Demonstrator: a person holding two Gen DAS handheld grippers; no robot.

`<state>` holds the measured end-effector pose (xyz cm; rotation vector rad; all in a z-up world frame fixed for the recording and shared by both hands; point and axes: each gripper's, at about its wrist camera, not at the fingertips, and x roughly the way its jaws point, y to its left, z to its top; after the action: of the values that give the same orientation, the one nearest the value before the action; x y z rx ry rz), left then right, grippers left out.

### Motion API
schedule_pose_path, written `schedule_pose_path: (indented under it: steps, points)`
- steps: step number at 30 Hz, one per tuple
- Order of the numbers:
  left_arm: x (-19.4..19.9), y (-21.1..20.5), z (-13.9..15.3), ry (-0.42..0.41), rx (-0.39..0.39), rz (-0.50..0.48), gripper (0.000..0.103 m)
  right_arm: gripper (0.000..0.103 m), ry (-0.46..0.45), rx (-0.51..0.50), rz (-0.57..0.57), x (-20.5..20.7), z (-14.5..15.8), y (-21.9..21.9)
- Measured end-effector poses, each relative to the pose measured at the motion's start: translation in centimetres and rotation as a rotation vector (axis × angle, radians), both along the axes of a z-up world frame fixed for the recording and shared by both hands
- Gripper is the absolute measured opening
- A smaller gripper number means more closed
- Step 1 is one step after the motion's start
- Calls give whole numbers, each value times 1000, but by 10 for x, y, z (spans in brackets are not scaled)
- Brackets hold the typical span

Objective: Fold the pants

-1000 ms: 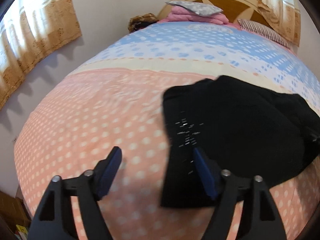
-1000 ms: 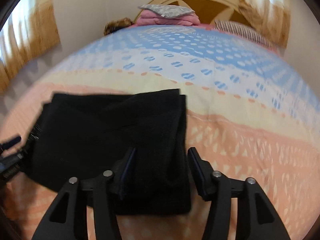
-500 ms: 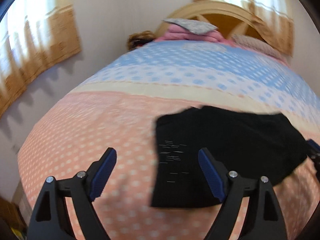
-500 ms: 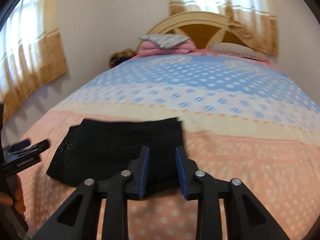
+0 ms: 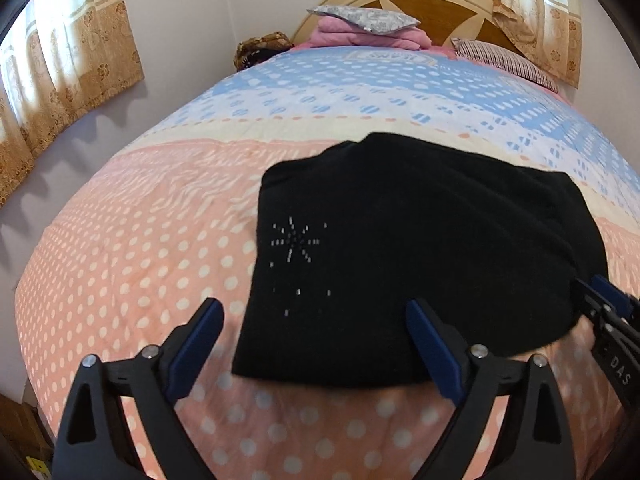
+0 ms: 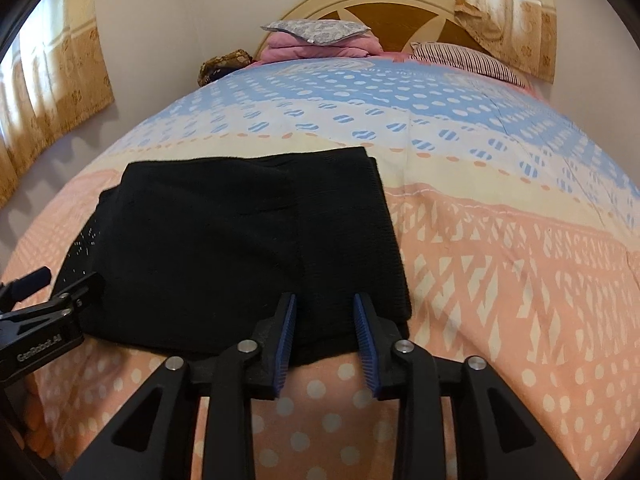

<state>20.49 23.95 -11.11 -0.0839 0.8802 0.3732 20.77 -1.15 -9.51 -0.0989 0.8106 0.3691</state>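
Note:
The black pants [image 5: 420, 248] lie folded into a compact stack on the pink dotted bedspread [image 5: 132, 264], with a small silver stud pattern at their left side. My left gripper [image 5: 316, 344] is wide open just in front of the stack's near left edge, holding nothing. In the right wrist view the pants [image 6: 240, 240] lie flat and my right gripper [image 6: 324, 336] hovers at their near right edge, its jaws narrowly apart and empty. Each gripper shows at the side of the other's view: the right one [image 5: 608, 320], the left one [image 6: 44, 308].
The bed runs back to blue-patterned quilt [image 6: 360, 96], a stack of pink bedding with a grey pillow [image 6: 316, 38], a striped pillow [image 6: 464, 60] and a wooden headboard [image 6: 400, 12]. Curtains [image 5: 68, 68] hang on the left wall. The bed's edge drops off at the left.
Both grippers pulled back and then came close to the folded pants again. The right gripper's jaws narrowed, then widened slightly. The pants have stayed flat on the bed.

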Motion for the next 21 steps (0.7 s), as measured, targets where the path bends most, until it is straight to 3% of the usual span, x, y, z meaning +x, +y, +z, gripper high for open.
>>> schedule_pose_path:
  steps: [3,6,11,21]
  points:
    - [-11,-3,3,12,-2,-5,95,48,23,-9,12,-8,5,0]
    - [-23,-8,6,1,16,-10,95,61,51,101,-7,-27,12,-11]
    - [-48,-12,6,-3,-10,-15,95,61,72,180,-24,-68,13,-25]
    - [-95,-27,17,-45,39,-51,95,62,31,139,-79,-125,21,-40]
